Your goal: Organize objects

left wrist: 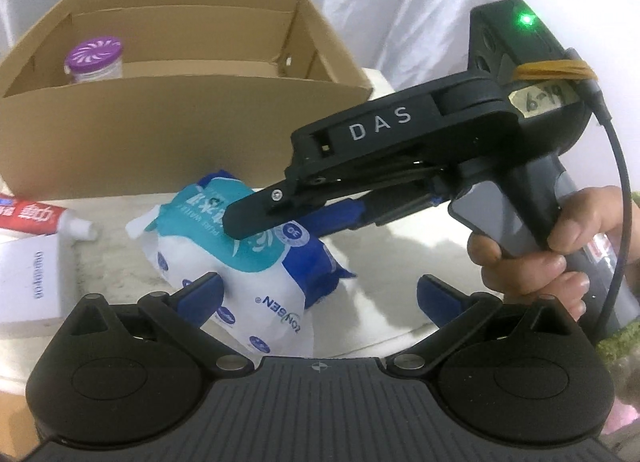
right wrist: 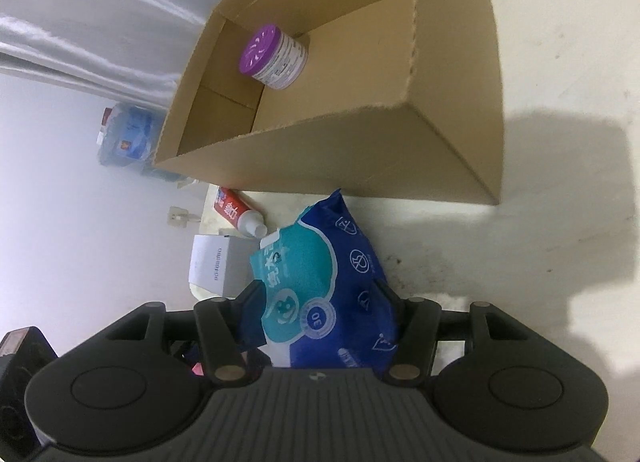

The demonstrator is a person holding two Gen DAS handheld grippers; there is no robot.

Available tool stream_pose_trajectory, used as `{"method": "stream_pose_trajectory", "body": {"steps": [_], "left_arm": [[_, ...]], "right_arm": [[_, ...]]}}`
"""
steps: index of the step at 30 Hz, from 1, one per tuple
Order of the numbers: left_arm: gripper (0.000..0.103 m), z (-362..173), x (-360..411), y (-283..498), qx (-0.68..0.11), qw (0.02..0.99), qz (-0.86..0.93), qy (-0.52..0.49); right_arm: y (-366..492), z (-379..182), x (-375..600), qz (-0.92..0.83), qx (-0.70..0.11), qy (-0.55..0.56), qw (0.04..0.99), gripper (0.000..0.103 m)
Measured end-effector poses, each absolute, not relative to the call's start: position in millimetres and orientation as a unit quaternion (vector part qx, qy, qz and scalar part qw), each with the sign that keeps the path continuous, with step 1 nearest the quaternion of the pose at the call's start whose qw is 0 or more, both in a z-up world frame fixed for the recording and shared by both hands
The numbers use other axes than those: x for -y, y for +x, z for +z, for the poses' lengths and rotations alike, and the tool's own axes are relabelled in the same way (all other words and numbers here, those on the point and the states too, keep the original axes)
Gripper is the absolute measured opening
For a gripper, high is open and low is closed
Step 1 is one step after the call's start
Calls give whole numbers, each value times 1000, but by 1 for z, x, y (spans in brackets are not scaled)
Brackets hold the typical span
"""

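A blue and teal pack of wet wipes (left wrist: 256, 282) (right wrist: 340, 286) hangs tilted just above the white tabletop, in front of an open cardboard box (left wrist: 180, 134) (right wrist: 360, 150). My right gripper (left wrist: 272, 230) (right wrist: 320, 298) reaches in from the right and is shut on the pack, one finger on each side. My left gripper (left wrist: 320, 292) stands open below it, and its left blue pad (left wrist: 204, 290) sits close beside the pack's lower end. A jar with a purple lid (left wrist: 94, 58) (right wrist: 274, 58) stands inside the box at its left end.
A red toothpaste tube (left wrist: 36, 216) (right wrist: 240, 212) and a small white carton (left wrist: 28, 282) (right wrist: 216, 262) lie left of the pack near the table's edge. A hand (left wrist: 532, 262) grips the right tool. A blue water jug (right wrist: 128, 134) stands on the floor beyond.
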State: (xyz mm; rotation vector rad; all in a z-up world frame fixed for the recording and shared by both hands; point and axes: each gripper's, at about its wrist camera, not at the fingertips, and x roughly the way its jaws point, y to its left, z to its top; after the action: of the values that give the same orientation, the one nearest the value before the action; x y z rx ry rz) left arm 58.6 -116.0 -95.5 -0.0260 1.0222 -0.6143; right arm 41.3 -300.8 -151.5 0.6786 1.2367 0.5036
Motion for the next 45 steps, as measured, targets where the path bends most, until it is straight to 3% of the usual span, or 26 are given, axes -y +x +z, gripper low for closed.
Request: {"method": "stream_pose_trajectory", "body": {"steps": [9, 26, 45], "left_arm": [[102, -102, 118, 61, -473, 829, -299, -4], [102, -64, 19, 65, -415, 896, -154, 16], [101, -100, -67, 107, -468, 882, -62, -11]], "right_arm": [[35, -142, 304, 215, -554, 283, 753, 62], [36, -82, 256, 237, -466, 220, 824, 62], [77, -126, 167, 268, -512, 219, 786, 58]]}}
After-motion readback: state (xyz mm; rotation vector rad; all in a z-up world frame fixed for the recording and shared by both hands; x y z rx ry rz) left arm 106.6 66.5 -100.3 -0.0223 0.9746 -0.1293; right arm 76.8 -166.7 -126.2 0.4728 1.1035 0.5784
